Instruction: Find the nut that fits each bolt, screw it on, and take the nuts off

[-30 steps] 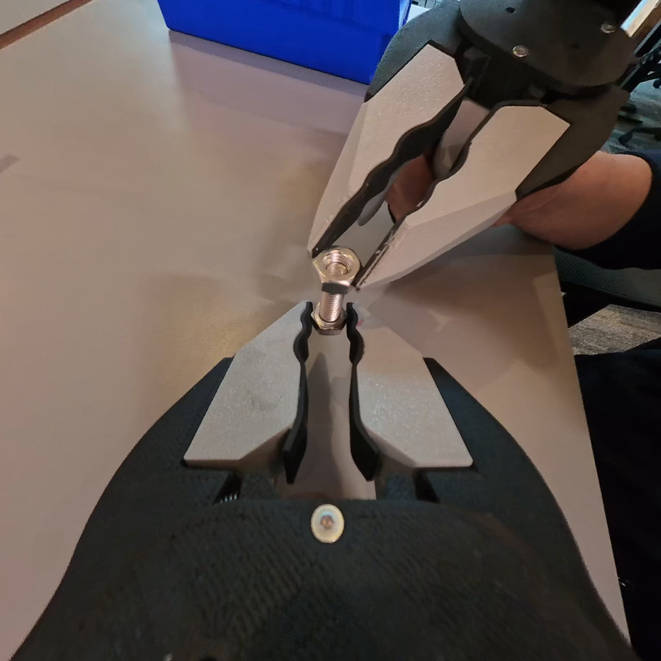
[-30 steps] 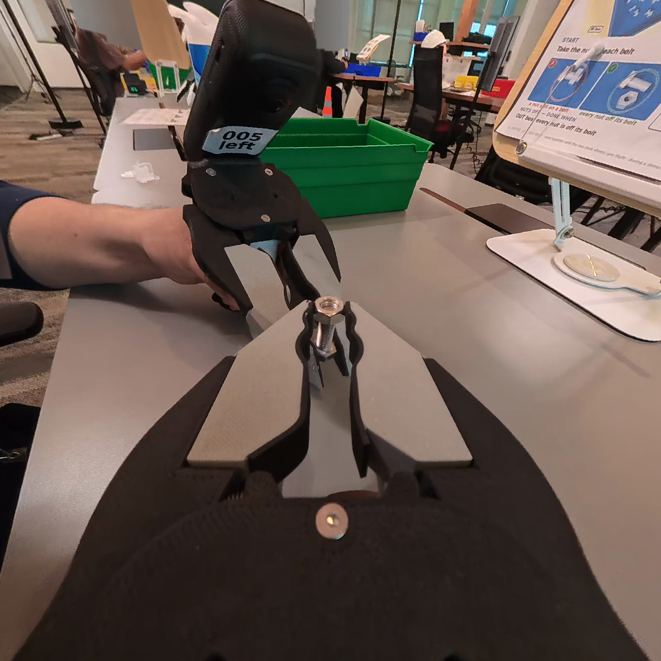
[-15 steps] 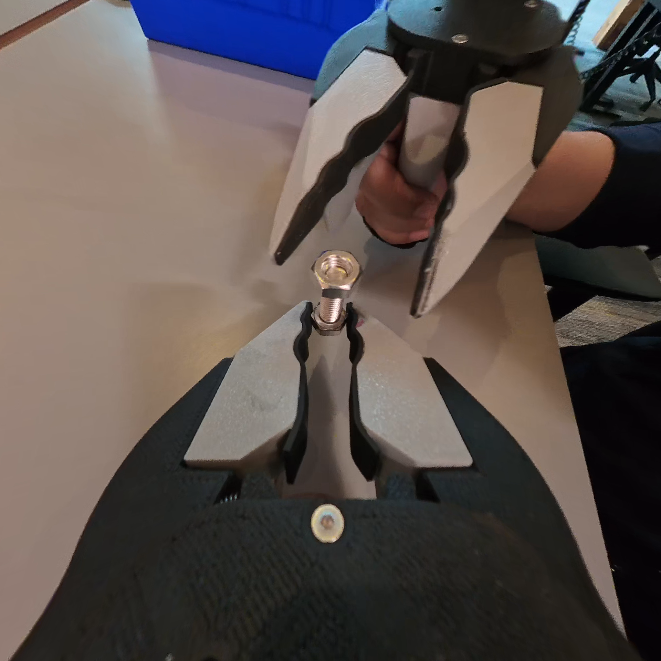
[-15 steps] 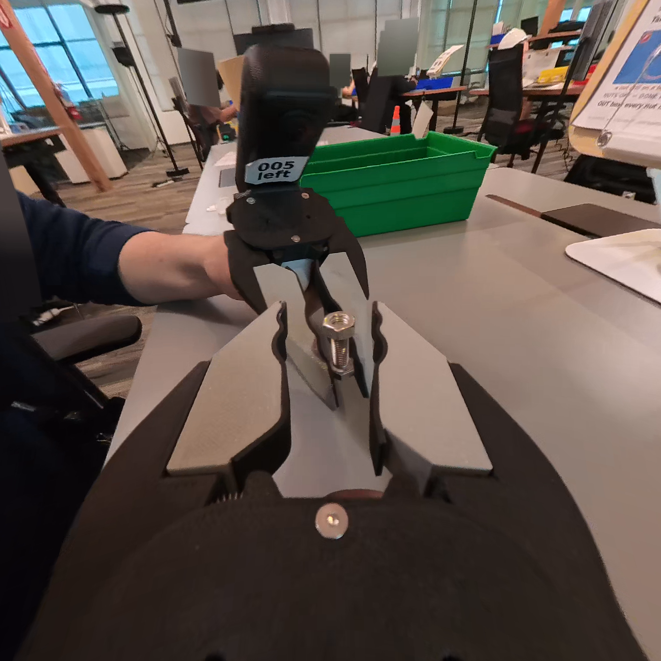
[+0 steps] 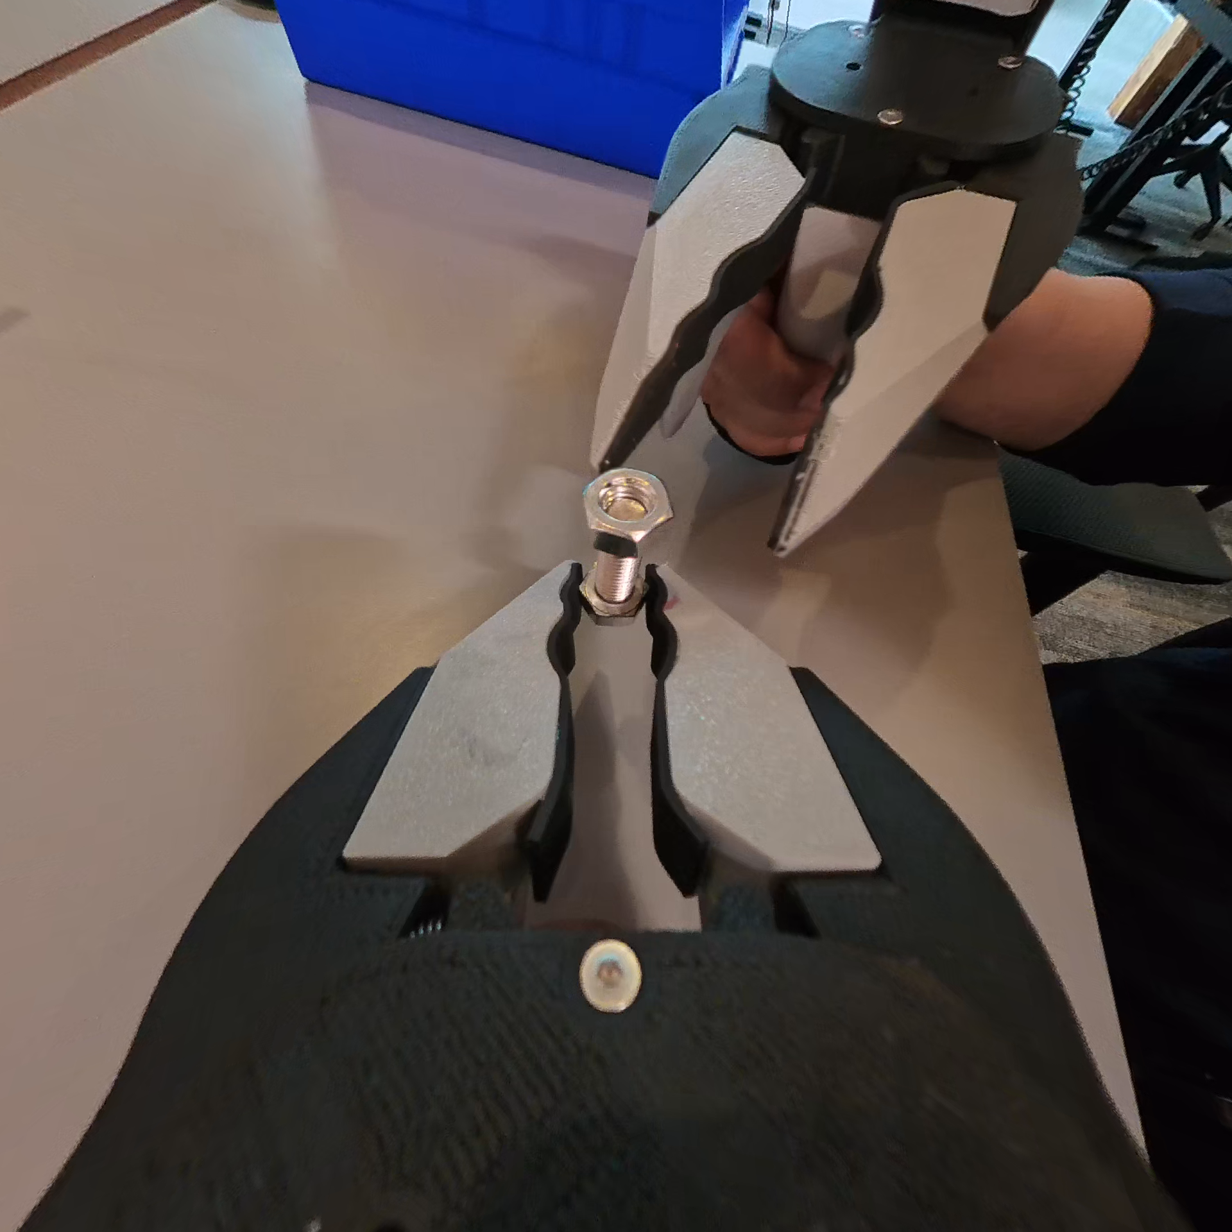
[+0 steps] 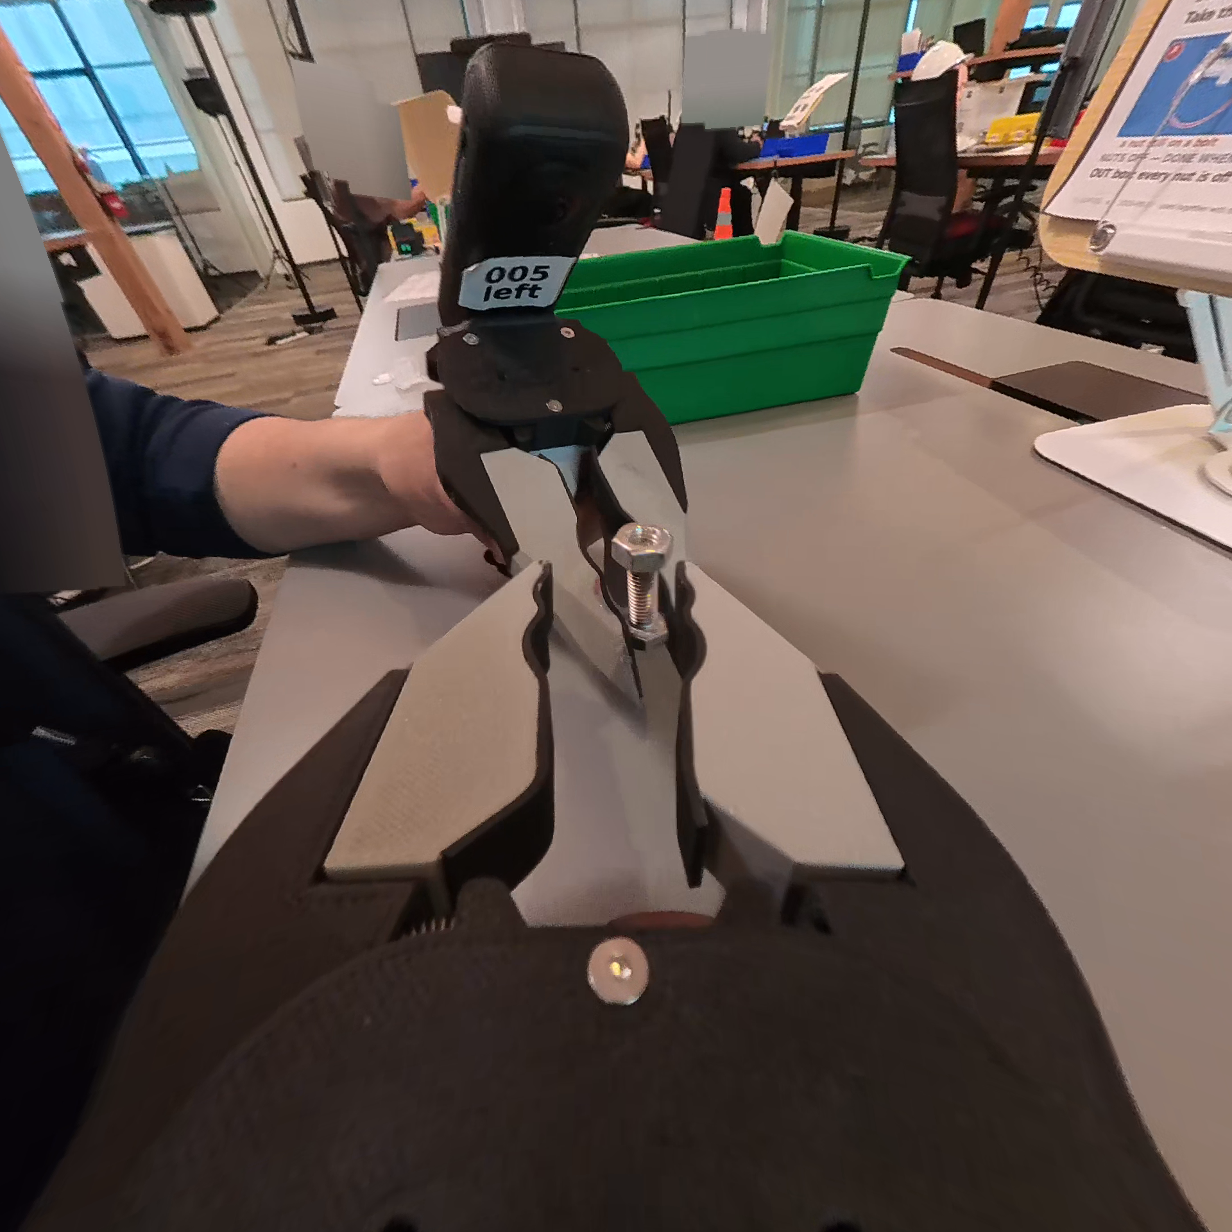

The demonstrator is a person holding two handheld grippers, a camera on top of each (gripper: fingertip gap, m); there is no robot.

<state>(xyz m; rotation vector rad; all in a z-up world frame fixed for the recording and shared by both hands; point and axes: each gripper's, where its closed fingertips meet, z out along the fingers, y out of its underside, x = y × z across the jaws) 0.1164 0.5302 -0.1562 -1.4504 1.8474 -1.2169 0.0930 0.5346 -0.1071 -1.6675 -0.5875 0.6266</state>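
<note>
- The left gripper was closed on the head of a silver bolt, its black pads pressing both sides of the hexagonal head.
- The bolt stood upright, threads up, above the grey table.
- A silver nut sat at the very top of the bolt's thread, with most of the thread bare between nut and head.
- The right gripper hung above and to the right of the nut with its fingers spread wide and nothing between them.
- Its nearer fingertip was just beside the nut's top edge without touching it; the other fingertip stood well clear on the right.
- In the right wrist view, the bolt and nut showed close to the right-hand finger, with an open gap toward the left-hand one.
- A person's hand gripped the right gripper's handle, the forearm in a dark sleeve.
- A blue bin stood at the far edge of the table in the left wrist view.
- A green bin stood on the table behind the left gripper in the right wrist view.
- A white stand holding a printed sheet stood at the right of that view.
</note>
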